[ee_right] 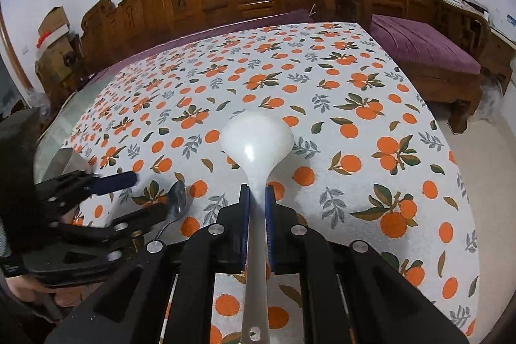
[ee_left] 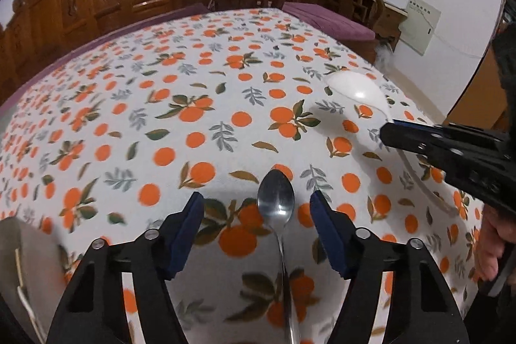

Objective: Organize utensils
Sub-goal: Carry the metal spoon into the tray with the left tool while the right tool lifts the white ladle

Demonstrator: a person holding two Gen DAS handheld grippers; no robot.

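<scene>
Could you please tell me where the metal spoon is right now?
The shiny metal spoon lies on the orange-patterned tablecloth between the left gripper's open jaws, left of the white plastic ladle clamped in the right gripper.

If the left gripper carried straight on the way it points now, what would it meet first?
Most likely the metal spoon: it lies on the tablecloth between the open left gripper fingers, bowl forward. Past it the cloth looks bare, though the gripper's height above the table is unclear.
</scene>
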